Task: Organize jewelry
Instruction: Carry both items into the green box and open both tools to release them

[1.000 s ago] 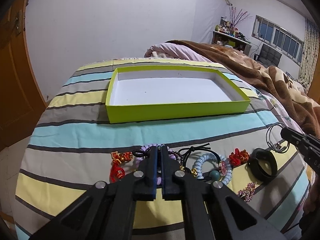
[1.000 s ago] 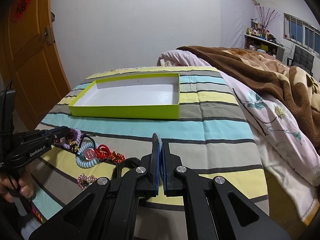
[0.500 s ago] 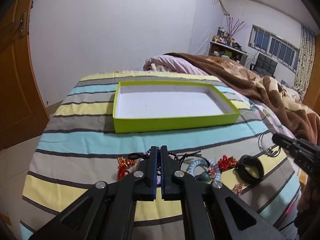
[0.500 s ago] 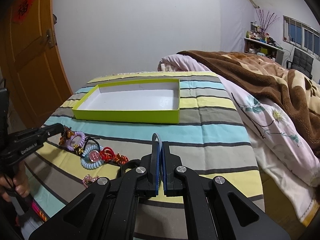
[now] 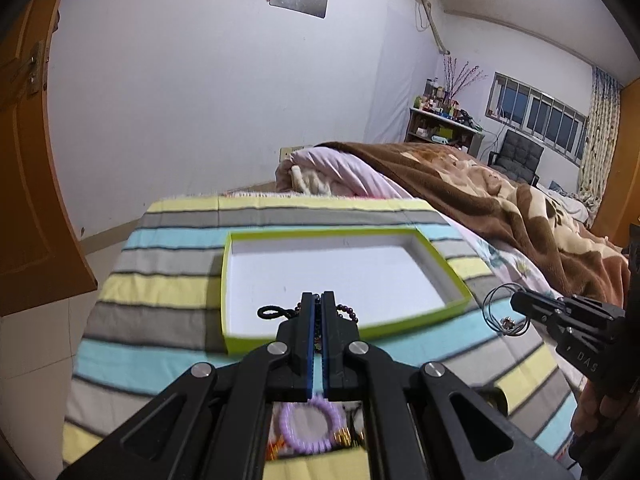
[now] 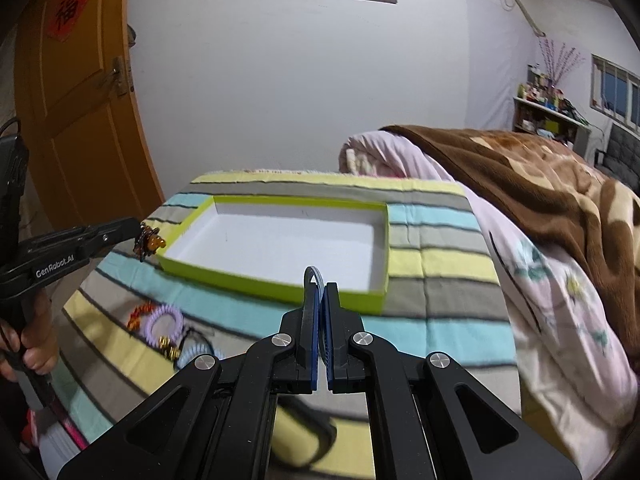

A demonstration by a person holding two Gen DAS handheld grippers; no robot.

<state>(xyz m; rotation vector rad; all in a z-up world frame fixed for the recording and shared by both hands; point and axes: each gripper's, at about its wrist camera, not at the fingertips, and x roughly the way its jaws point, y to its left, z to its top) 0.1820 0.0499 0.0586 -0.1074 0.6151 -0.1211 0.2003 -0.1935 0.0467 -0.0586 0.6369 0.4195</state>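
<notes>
A shallow lime-green box (image 5: 424, 318) with a white, empty inside lies on the striped cloth; it also shows in the right wrist view (image 6: 280, 280). My left gripper (image 5: 317, 300) is shut on a dark beaded bracelet (image 5: 347, 313) with a black cord loop, held over the box's near edge; from the right wrist view it (image 6: 136, 226) shows amber beads (image 6: 149, 243) hanging at its tip. My right gripper (image 6: 320, 286) is shut on thin wire hoops (image 6: 314, 274); in the left wrist view the hoops (image 5: 500, 312) dangle from its tip (image 5: 516, 302) just right of the box.
Several pieces lie on the cloth near me: a purple coil bracelet (image 5: 311, 426), also in the right wrist view (image 6: 162, 320), a red-gold charm (image 6: 138, 312) and a pale blue coil (image 6: 190, 354). A brown blanket (image 5: 500, 208) covers the bed at right. An orange door (image 6: 80, 120) stands left.
Both grippers have lifted and moved forward toward the box. My left gripper has raised the beaded bracelet off the cloth; my right gripper carries the wire hoops up beside the box.
</notes>
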